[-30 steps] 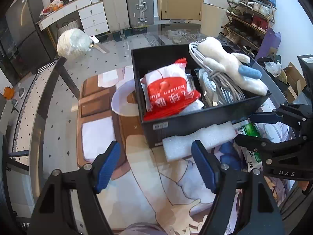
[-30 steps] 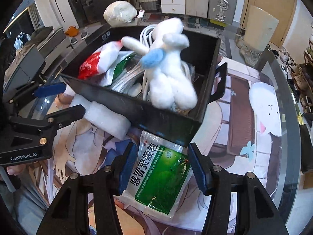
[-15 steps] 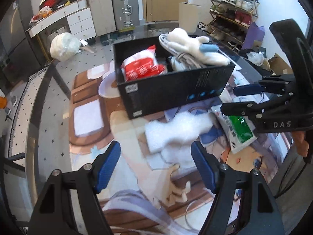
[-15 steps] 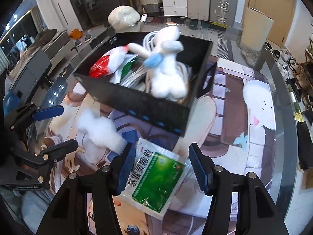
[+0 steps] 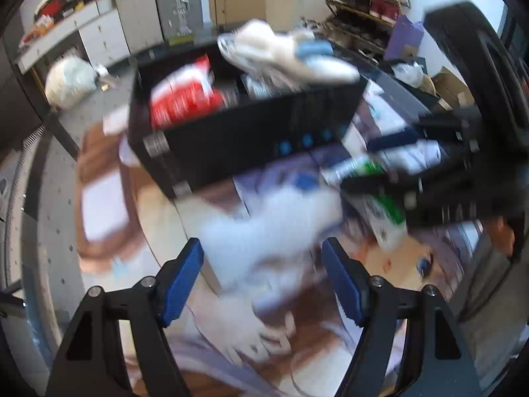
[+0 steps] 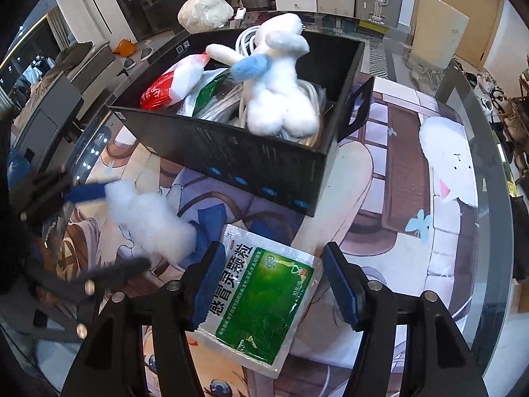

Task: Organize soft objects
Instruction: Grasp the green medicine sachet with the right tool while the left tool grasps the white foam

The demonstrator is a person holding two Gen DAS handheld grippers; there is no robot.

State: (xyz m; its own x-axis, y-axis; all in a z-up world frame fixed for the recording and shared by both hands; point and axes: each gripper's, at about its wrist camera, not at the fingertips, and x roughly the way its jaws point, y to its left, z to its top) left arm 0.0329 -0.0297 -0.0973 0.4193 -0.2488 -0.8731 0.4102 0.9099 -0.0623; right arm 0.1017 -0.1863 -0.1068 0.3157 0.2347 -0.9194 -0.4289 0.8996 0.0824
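Two views, and my left one is smeared by motion blur, so the white foam wad (image 5: 264,231) shows no edges there. Right view is sharp: foam wad (image 6: 148,221) lies on the printed mat (image 6: 380,172) in front of the black box (image 6: 251,162), long axis slanting from upper left to lower right. My left tongs (image 5: 261,278) stand released, pads either side of the wad, contact unclear. Right tongs (image 6: 274,281) have just been opening and straddle the green sachet (image 6: 261,301) without pressing it; its Chinese lettering runs lengthwise, "999" in the corner. Its lower end is cut off by the tongs. Plush rabbit (image 6: 281,92) and a red packet (image 6: 162,89) sit in the box.
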